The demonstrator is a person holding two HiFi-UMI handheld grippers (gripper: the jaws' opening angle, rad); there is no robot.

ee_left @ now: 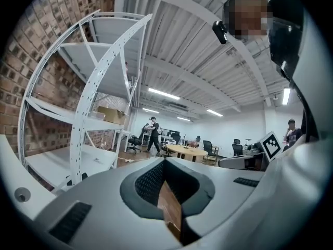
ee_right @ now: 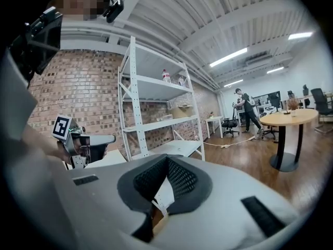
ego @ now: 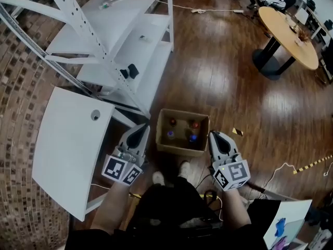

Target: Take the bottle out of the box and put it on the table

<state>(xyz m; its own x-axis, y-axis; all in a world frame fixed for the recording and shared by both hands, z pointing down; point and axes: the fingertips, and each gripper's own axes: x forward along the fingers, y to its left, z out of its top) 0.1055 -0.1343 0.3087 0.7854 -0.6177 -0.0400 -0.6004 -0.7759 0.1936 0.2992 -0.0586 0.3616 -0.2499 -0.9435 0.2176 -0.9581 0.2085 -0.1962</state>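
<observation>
An open cardboard box stands on the wooden floor in the head view, right in front of the person's feet. Several bottles stand upright in it, two with red caps at the back and two with blue caps nearer. My left gripper hovers just left of the box, jaws together and nothing between them. My right gripper hovers at the box's right edge, also shut and empty. The white table lies to the left. In both gripper views the pads meet; neither shows the box.
A white metal shelf rack stands behind the table and box. A round wooden table is far right, with office chairs and a person beyond. A cable and striped tape lie on the floor at right.
</observation>
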